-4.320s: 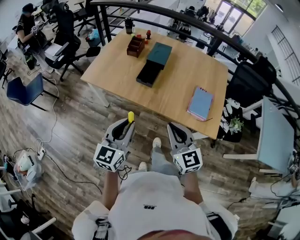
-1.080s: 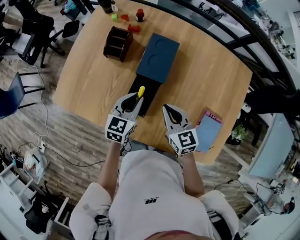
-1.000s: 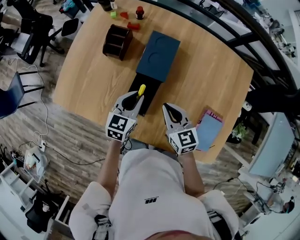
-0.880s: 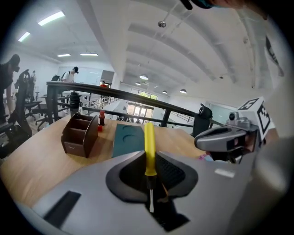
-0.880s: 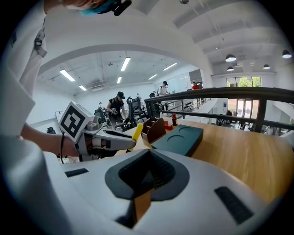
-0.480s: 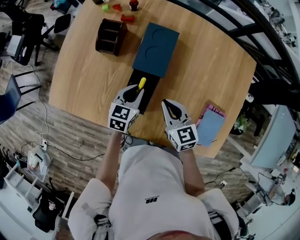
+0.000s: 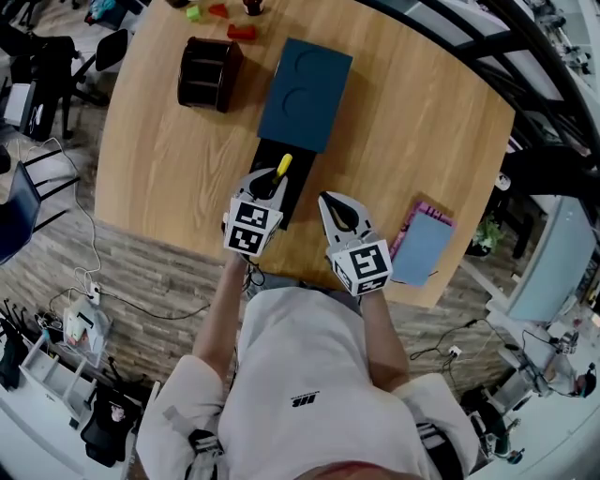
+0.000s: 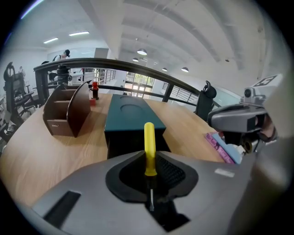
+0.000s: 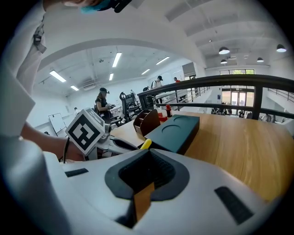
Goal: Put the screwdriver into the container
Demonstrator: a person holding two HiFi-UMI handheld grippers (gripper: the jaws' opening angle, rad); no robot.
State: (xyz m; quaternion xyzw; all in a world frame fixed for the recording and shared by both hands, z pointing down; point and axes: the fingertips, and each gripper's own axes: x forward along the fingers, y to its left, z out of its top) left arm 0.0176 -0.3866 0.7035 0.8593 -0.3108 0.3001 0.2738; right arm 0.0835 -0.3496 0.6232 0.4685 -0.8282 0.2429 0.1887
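Broadly, setting: a wooden table [image 7: 422, 131] is seen from steeply above, with a person in a white shirt at its near edge and a gripper held out in each hand.
Left gripper [image 7: 269, 183]: it is held over the near edge of the table, and its jaws are clamped on the thin metal shaft of a screwdriver.
Screwdriver [image 8: 149, 148]: the yellow handle is pointed forward, out past the jaw tips. From above, the handle is seen over the near end of the black container, raised in the grip and not lying in it.
Black container [image 7: 302, 173]: a long, dark, open tray is set lengthwise away from the person. Its far end is covered by a dark teal box.
Dark teal box [image 7: 305, 80]: two round recesses are seen in its flat top.
Right gripper [image 7: 333, 204]: it is held just beside the left one, over the table edge. Its jaw tips are pressed together and nothing is held between them.
Brown desk organiser [image 7: 204, 73]: it is placed to the left of the teal box, apart from it.
Blue notebook [image 7: 422, 246]: it is laid near the table's right corner, with a pink edge showing.
Small pieces: a red block [image 7: 240, 32] and a green block [image 7: 194, 12] are found at the far edge.
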